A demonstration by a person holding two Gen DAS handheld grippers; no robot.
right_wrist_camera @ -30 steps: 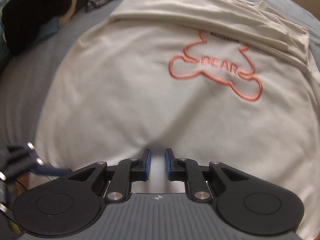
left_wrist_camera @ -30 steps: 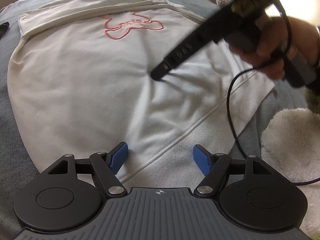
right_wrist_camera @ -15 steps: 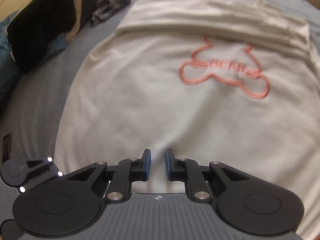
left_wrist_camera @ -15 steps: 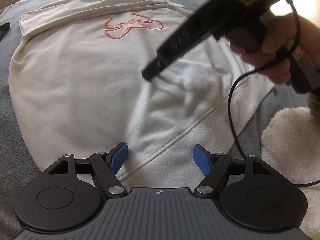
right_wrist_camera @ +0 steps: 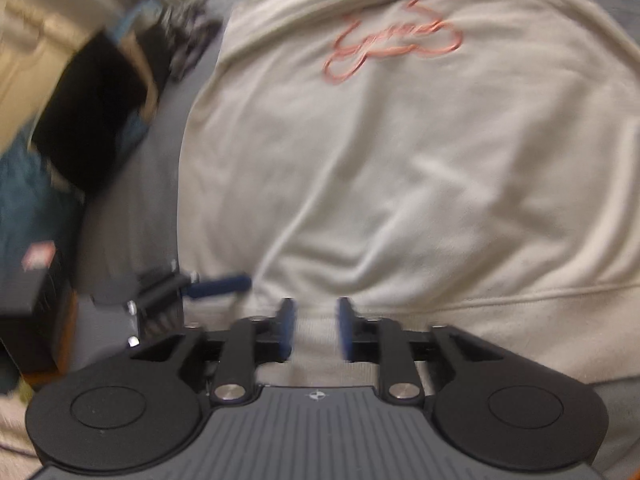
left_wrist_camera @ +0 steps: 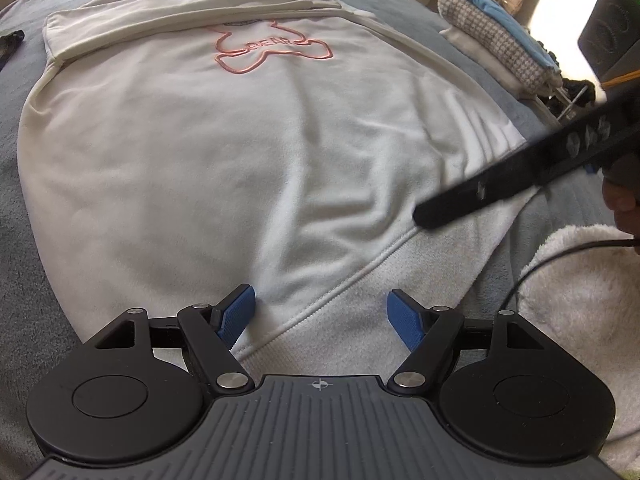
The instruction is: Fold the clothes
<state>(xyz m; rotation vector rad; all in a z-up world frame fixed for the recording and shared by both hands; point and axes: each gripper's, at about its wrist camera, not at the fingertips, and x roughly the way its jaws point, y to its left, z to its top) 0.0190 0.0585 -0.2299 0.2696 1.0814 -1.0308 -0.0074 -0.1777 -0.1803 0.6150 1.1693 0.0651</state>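
the left gripper (left_wrist_camera: 322, 314) hangs wide open over the sweatshirt (left_wrist_camera: 224, 152) hem, and its view alone shows folded clothes (left_wrist_camera: 496, 36) beyond. the right gripper (right_wrist_camera: 316, 330) is opening its jaws over the hem, gripping nothing; only its view shows a dark box (right_wrist_camera: 34, 288).

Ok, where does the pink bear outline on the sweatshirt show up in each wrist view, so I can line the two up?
Left wrist: the pink bear outline sits top centre, on the cream sweatshirt just below its folded sleeves.
Right wrist: the outline is upper right of centre, blurred.
Shared landmark: the sweatshirt's ribbed hem band, nearest the fingers in both views.
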